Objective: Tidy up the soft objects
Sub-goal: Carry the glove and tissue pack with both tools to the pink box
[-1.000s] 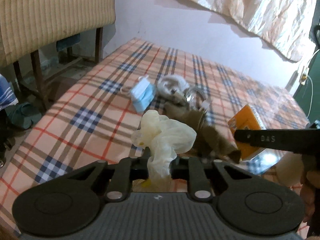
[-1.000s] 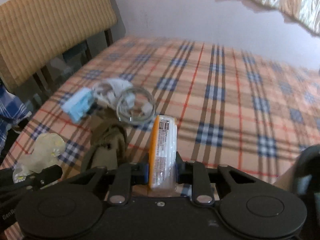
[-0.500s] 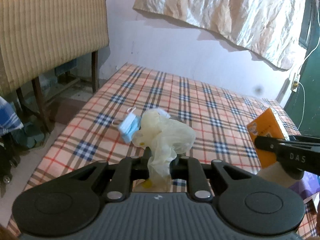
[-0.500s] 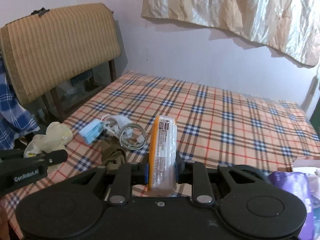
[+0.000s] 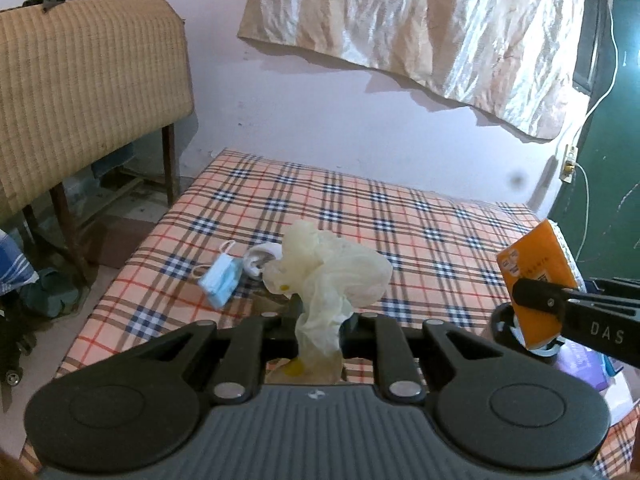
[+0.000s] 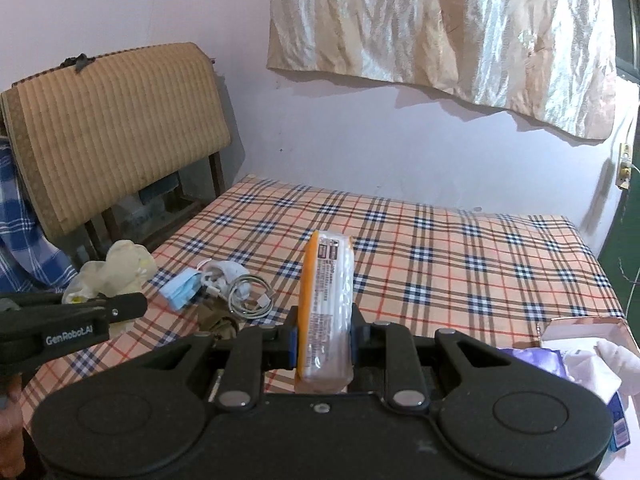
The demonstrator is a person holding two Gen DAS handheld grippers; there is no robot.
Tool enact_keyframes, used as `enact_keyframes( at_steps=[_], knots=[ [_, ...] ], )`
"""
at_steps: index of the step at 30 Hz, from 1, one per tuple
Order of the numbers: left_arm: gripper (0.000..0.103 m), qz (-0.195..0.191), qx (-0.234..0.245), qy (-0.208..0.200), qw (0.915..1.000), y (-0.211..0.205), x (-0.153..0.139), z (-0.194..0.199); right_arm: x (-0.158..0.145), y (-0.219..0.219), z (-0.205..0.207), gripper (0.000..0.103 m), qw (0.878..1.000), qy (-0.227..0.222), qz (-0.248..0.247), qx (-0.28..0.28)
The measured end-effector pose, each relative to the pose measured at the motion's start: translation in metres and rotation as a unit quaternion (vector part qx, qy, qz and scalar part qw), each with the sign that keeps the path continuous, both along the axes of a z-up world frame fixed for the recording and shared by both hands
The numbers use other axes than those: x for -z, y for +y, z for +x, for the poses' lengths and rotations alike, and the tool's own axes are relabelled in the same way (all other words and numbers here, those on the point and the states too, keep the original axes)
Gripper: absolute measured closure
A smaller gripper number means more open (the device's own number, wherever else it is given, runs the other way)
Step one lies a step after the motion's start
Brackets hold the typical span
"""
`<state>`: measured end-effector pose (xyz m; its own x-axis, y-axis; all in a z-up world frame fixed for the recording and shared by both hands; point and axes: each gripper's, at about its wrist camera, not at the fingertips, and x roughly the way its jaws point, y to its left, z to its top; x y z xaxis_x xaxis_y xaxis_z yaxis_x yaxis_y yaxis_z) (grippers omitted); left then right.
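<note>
Two grippers, both loaded. We note the left gripper (image 5: 320, 322) clamped on a crumpled cream glove (image 5: 328, 264), the right gripper (image 6: 324, 340) pinching an orange tissue pack (image 6: 326, 304) upright. Both items hang above the plaid bed (image 6: 460, 264); blue mask (image 6: 180, 290) and cable (image 6: 248, 300) lie near its left edge.

Pale yellow glove (image 5: 328, 264) — orange-and-white packet (image 6: 326, 312) — blue mask (image 5: 219, 280), tan plaid sheet (image 5: 420, 216).
</note>
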<state>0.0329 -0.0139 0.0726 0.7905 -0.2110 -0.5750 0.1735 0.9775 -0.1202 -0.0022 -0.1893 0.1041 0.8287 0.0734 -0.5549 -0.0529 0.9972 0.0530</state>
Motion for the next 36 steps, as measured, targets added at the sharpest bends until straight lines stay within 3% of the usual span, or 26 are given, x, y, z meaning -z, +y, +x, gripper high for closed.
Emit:
enact_keyframes(
  at_steps=[36],
  knots=[
    [0.085,0.005,0.068,0.005,0.9976,-0.083,-0.009,-0.007,-0.005,-0.082,-0.03,0.076,0.998,-0.009,0.017,0.068]
  ],
)
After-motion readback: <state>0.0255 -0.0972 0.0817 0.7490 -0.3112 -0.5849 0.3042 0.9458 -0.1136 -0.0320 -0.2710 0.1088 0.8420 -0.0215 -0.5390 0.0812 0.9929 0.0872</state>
